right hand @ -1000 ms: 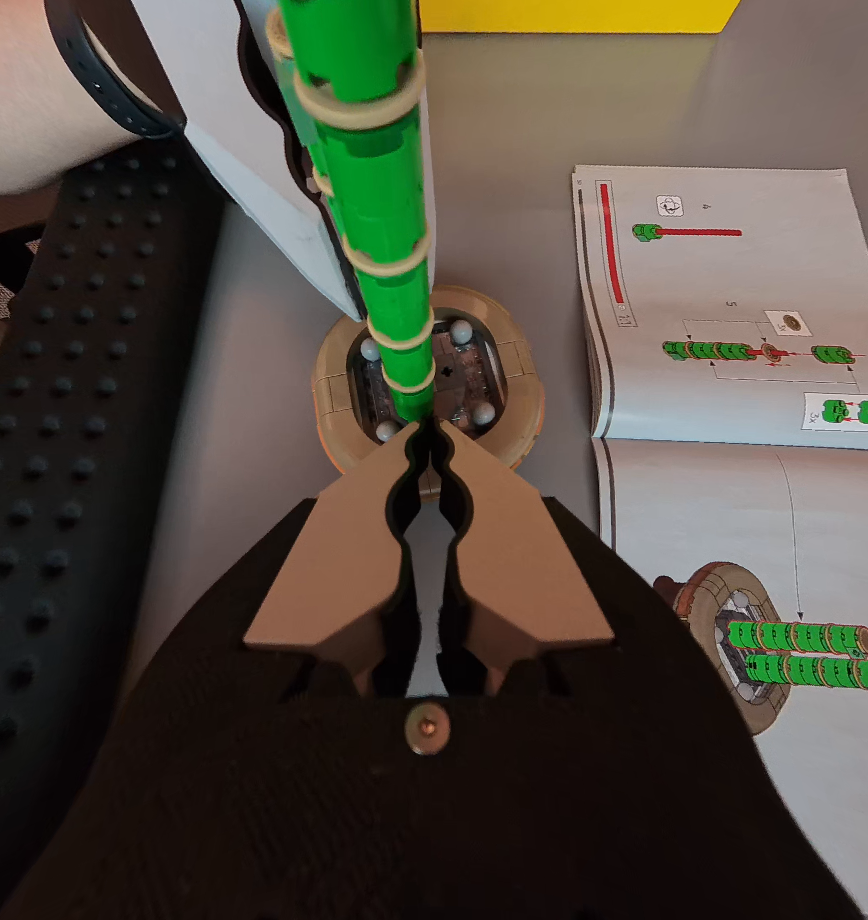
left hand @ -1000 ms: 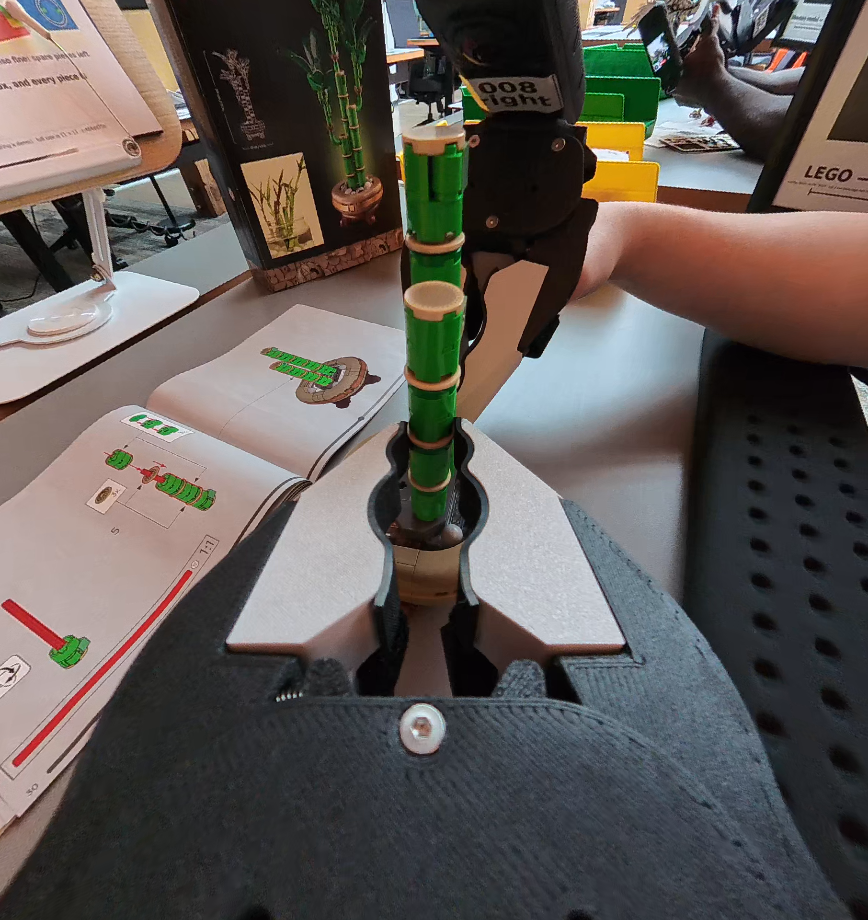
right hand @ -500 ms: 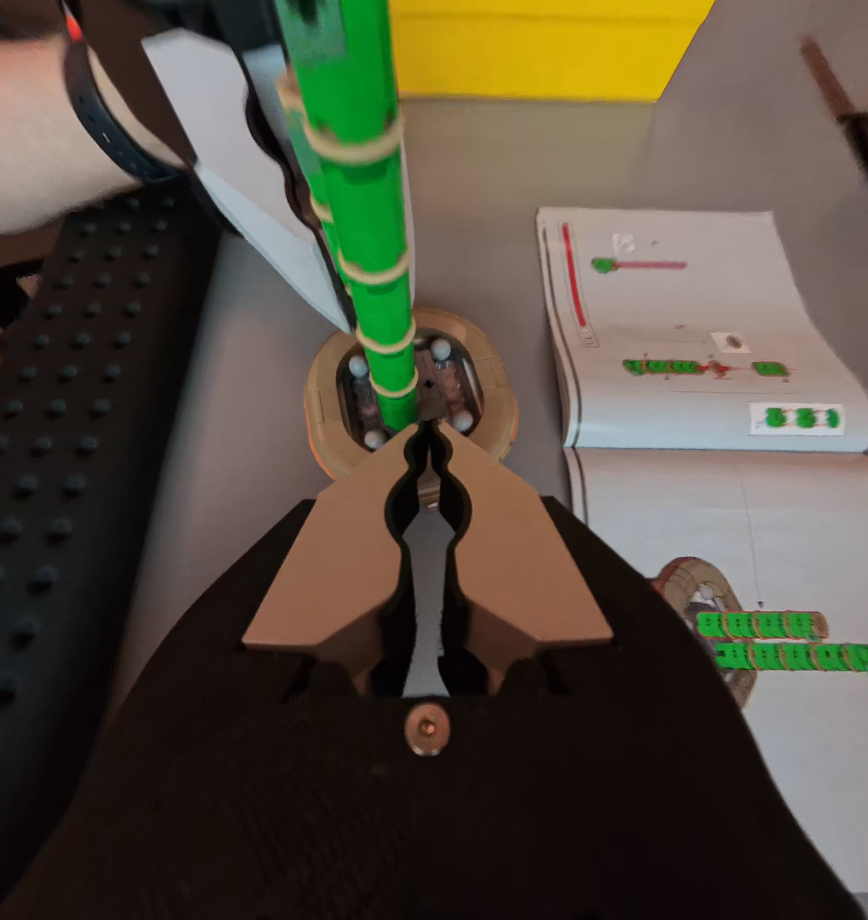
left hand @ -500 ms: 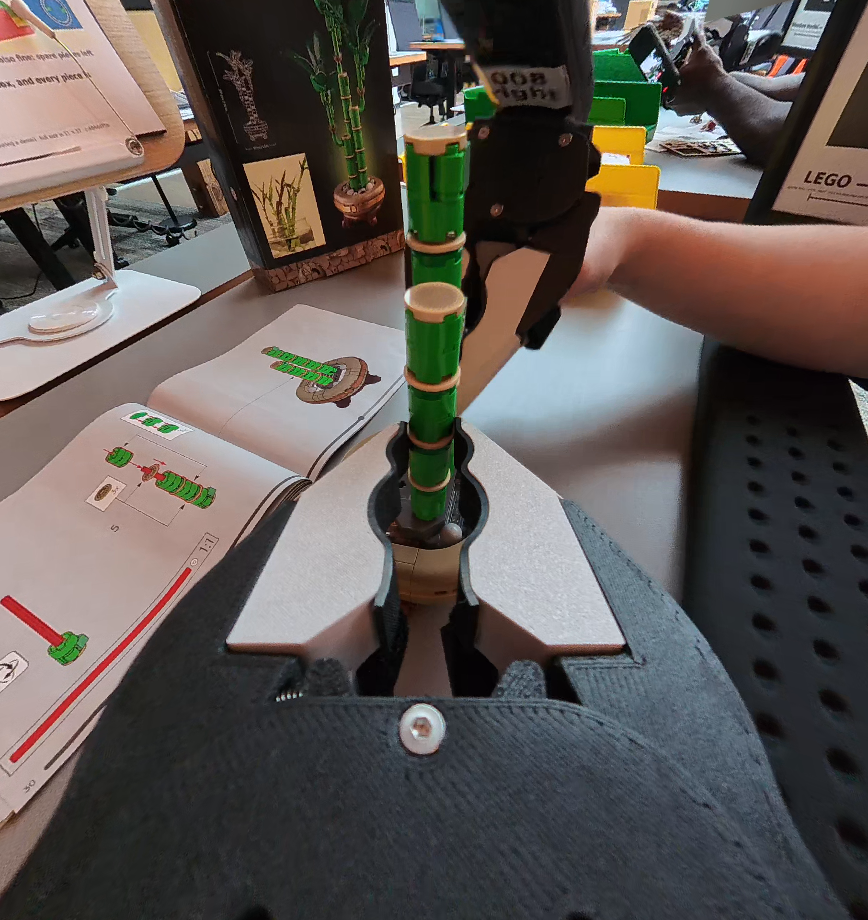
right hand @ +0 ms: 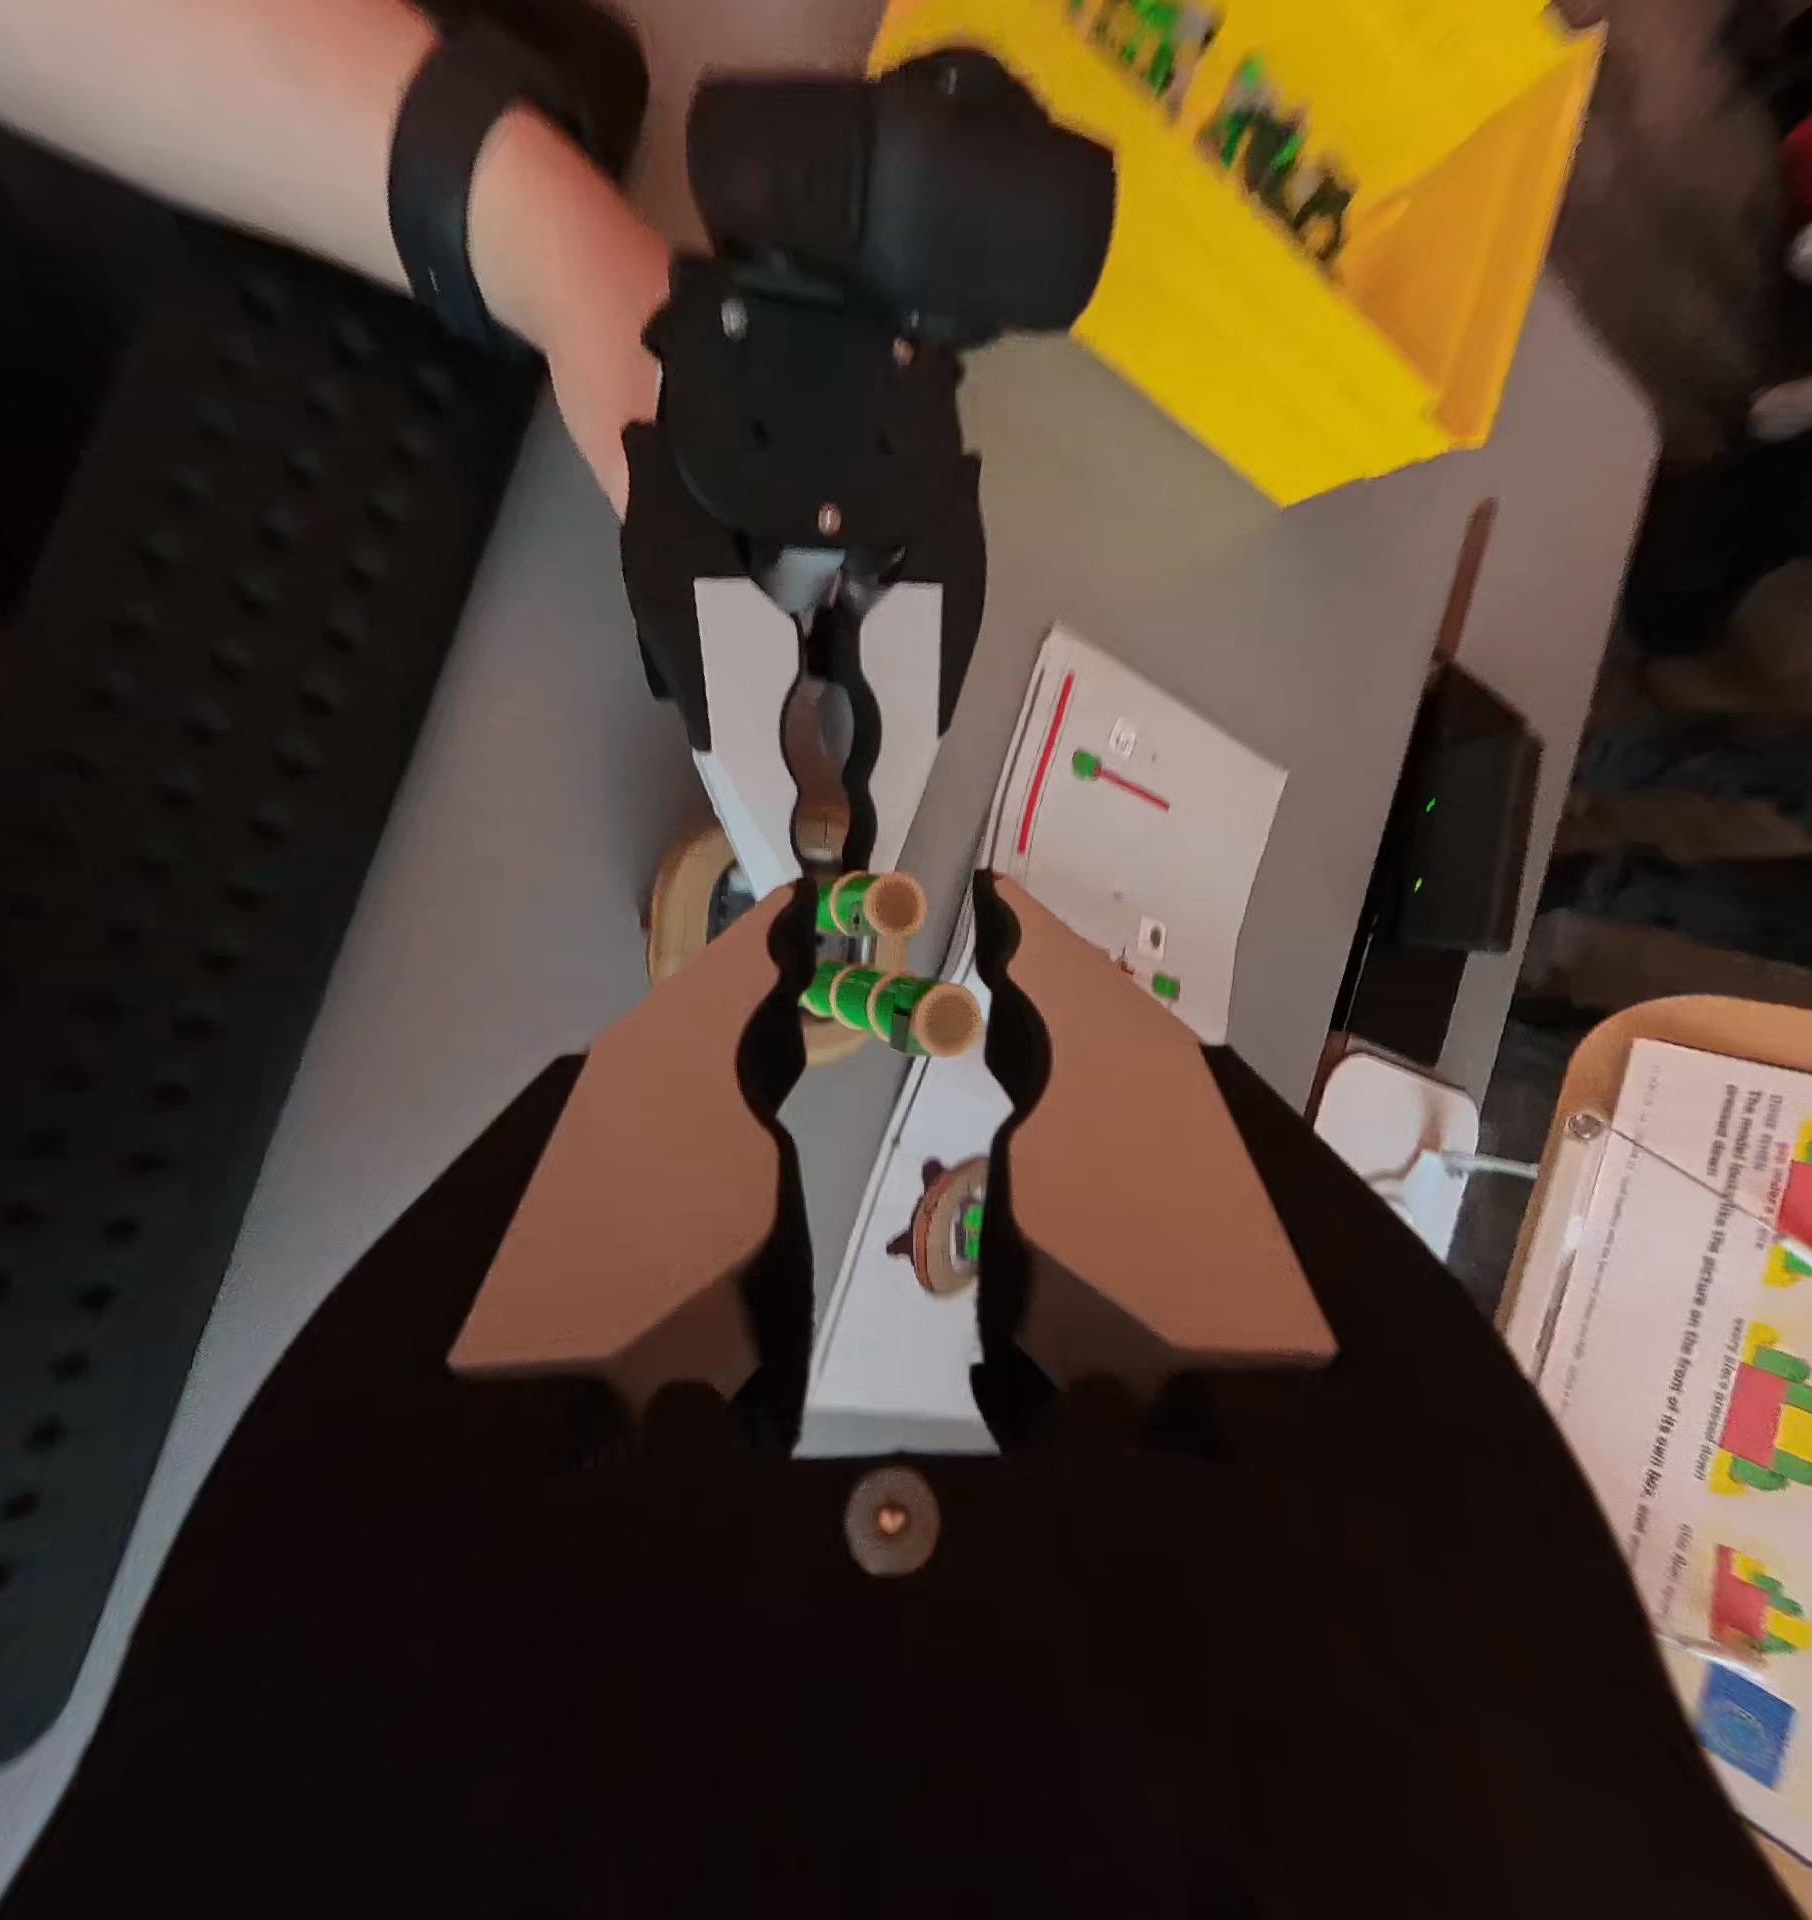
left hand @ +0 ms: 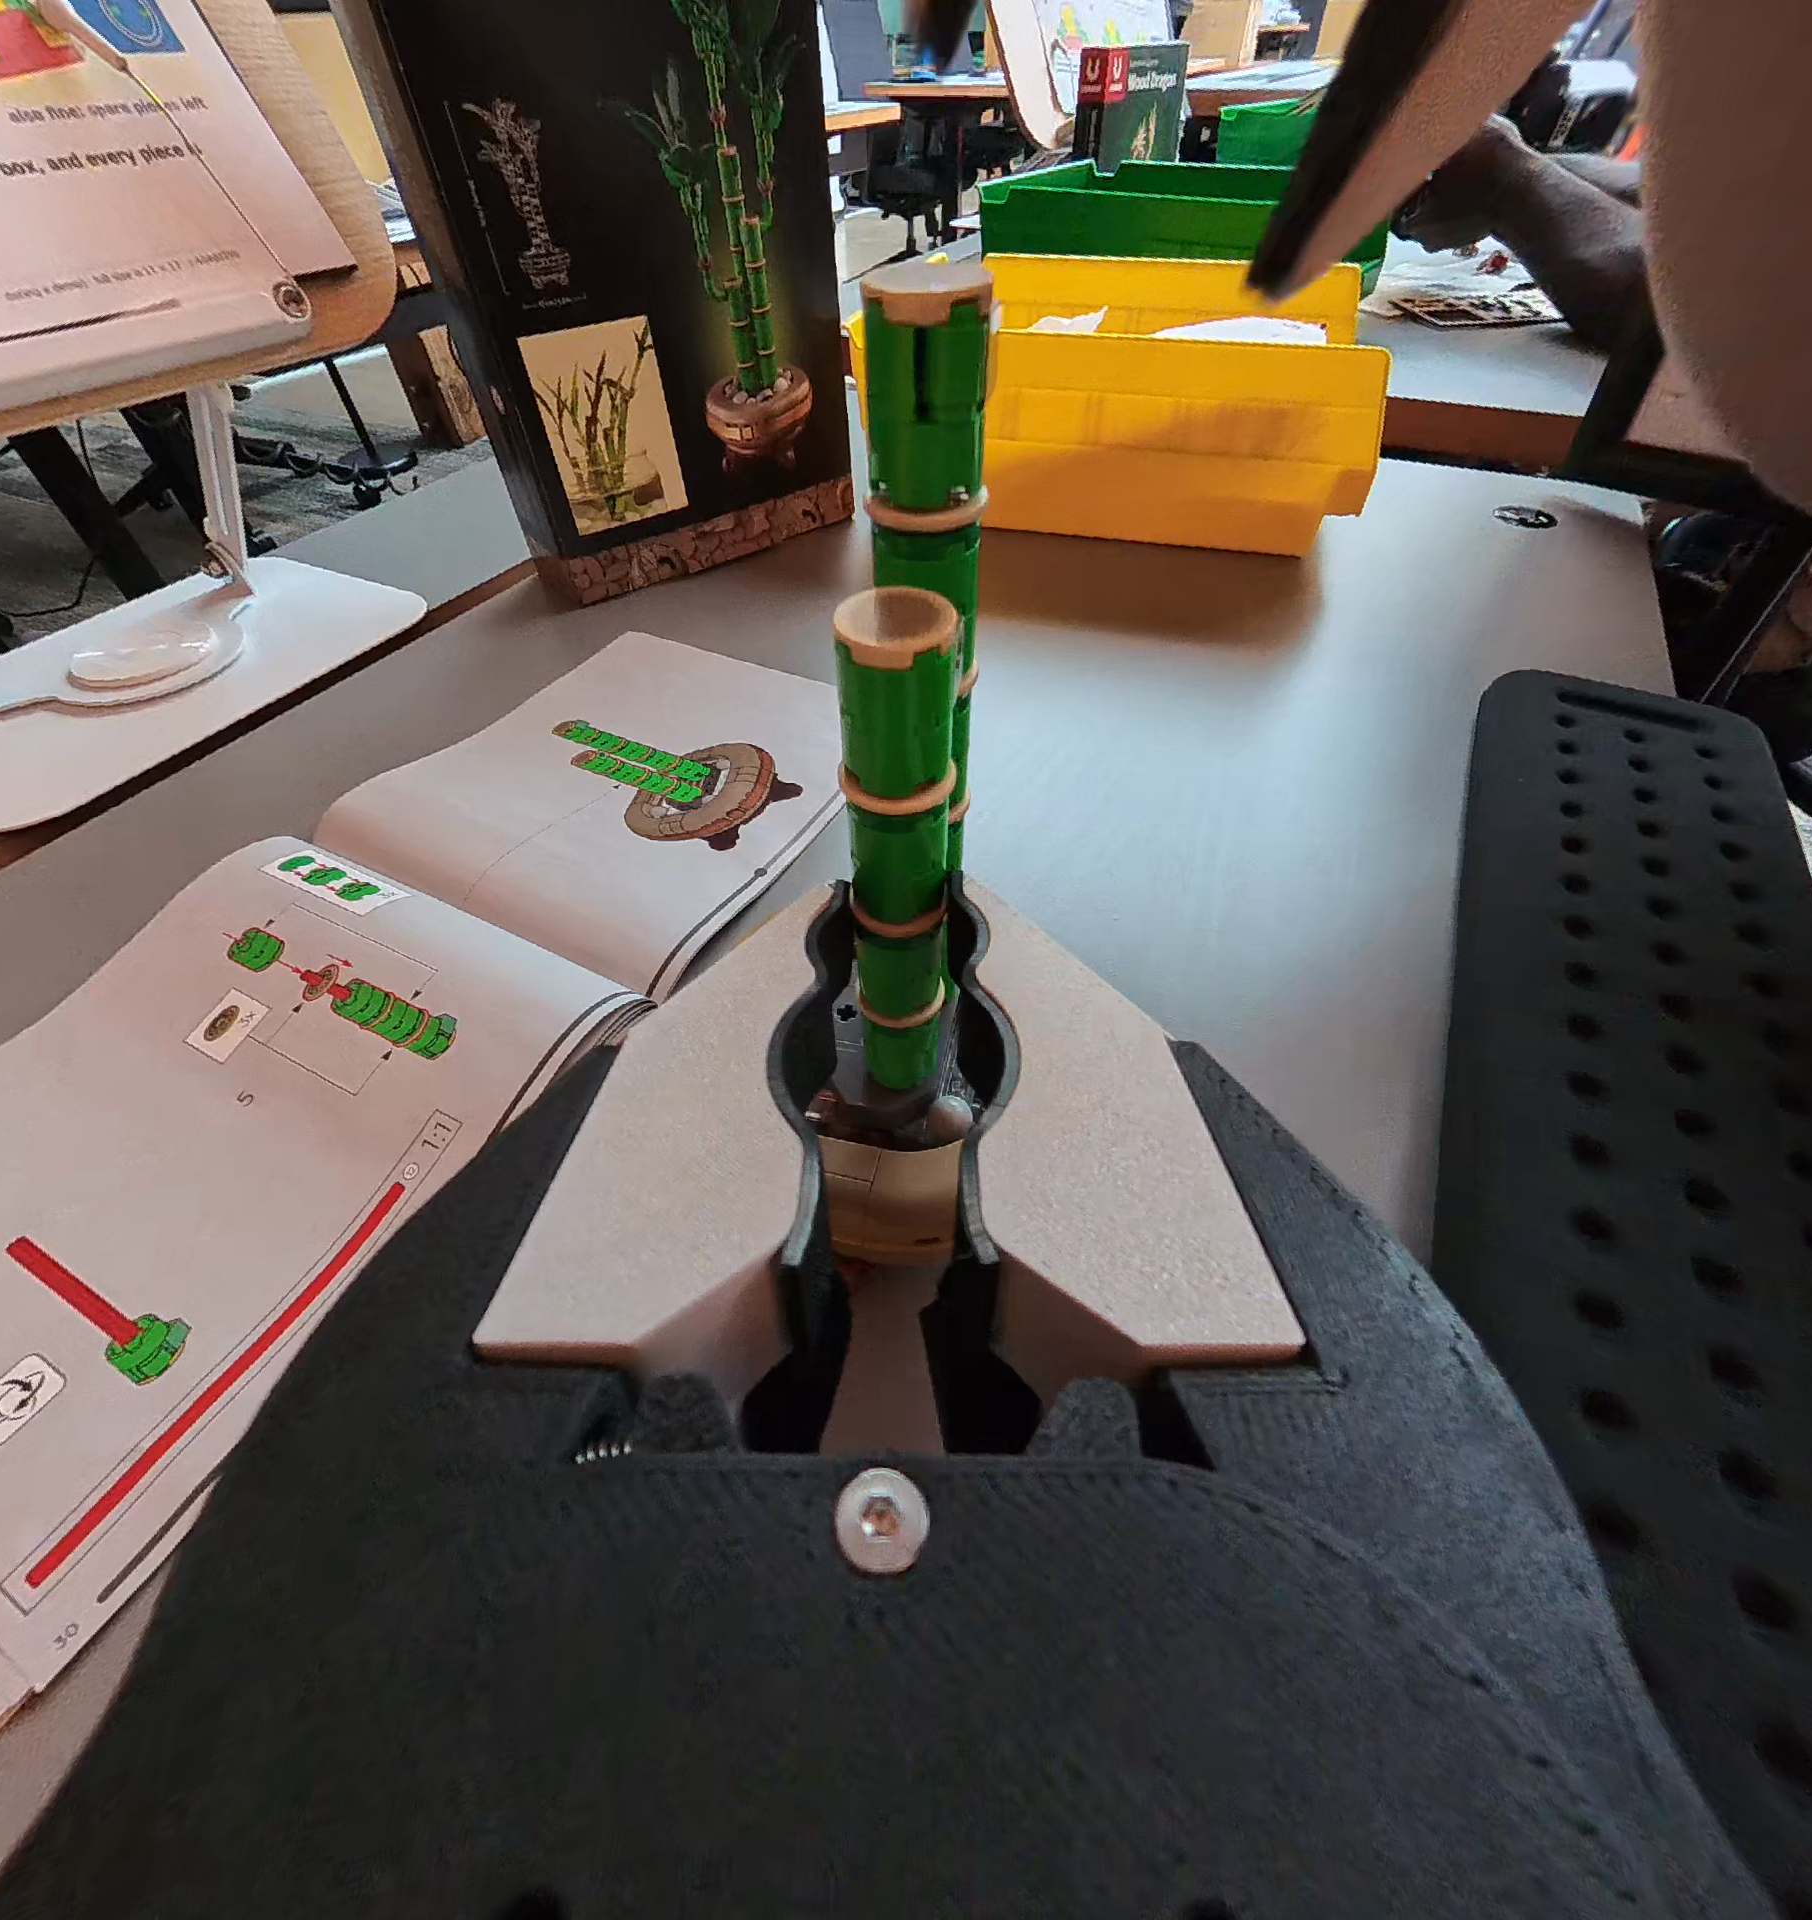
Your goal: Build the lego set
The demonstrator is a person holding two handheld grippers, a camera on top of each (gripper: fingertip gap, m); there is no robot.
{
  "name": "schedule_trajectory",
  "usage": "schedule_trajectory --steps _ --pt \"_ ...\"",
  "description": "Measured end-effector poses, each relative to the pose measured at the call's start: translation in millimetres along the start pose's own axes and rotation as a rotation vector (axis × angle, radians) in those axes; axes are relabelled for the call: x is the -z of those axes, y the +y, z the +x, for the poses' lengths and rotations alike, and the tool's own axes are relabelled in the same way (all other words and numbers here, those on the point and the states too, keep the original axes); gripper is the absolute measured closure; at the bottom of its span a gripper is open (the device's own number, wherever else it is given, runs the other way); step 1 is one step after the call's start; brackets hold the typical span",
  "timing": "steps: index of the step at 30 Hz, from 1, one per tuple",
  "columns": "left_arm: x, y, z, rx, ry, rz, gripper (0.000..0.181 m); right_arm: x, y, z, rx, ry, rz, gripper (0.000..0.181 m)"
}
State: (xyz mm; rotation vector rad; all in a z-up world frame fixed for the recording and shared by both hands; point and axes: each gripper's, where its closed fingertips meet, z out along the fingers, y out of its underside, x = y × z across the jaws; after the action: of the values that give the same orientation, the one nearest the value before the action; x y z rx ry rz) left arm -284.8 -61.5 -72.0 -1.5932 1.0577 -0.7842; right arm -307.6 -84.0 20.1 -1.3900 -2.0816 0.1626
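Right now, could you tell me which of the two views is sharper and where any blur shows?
Left wrist view: sharp on the bamboo stalks and instruction booklet; only the right gripper at the top is smeared. Right wrist view: motion-blurred throughout, worst on the yellow bin.

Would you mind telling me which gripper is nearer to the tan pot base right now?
Left. The left gripper is closed around the tan pot base; the right gripper is open, raised well above it, over the green stalks' tops.
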Motion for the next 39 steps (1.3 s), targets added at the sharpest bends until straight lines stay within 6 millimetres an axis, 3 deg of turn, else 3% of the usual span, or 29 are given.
schedule_trajectory --steps 5,15,39 --pt "0.7 0.2 -0.1 0.002 -0.002 0.001 0.165 -25.2 20.6 6.0 -0.044 -0.127 -0.246 0.152" --pt "0.0 0.1 -0.7 0.006 0.005 0.002 0.165 -41.3 30.3 0.0 -0.062 -0.226 -0.368 0.159" --pt "0.6 1.6 0.1 -0.007 0.008 0.004 0.166 -43.7 30.7 -6.9 -0.048 -0.26 -0.37 0.165"
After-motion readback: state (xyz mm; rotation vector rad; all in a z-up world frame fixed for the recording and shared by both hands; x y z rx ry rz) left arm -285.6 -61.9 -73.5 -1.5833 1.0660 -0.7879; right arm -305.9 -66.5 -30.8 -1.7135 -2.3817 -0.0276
